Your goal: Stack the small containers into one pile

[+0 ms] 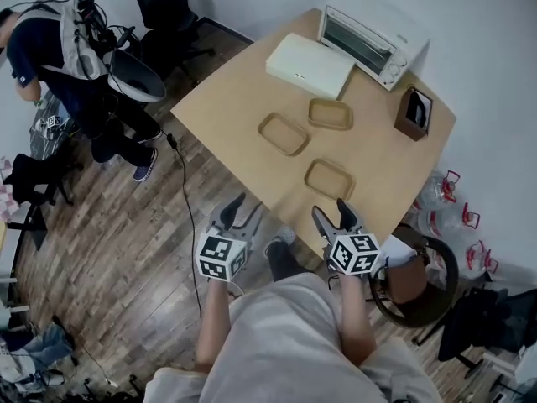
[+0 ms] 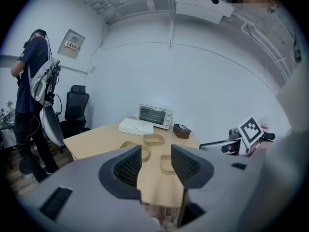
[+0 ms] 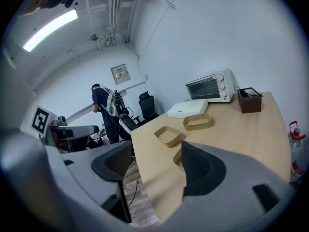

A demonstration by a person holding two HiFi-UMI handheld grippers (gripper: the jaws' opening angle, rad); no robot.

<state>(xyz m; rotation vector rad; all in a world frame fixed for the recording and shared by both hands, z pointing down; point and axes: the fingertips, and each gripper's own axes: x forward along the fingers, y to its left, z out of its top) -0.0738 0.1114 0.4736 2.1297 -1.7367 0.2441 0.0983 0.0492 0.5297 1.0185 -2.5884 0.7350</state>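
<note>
Tabletop [image 1: 226,99] containers [image 1: 329,179] ahead of both tongs [image 1: 243,209] [image 1: 331,211]

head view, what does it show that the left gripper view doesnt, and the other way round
Only the head view: clear jugs with red handles on the floor, beside the table. Only the left gripper view: the wall panel and ceiling pipes. Both: the three small containers, toaster oven, white box and the open left claw.

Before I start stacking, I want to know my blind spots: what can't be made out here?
- Near container: right gripper view, mostly behind the jaw.
- Left container: left gripper view, partly behind the jaw.
- Box contents: head view, too small to tell.
</note>
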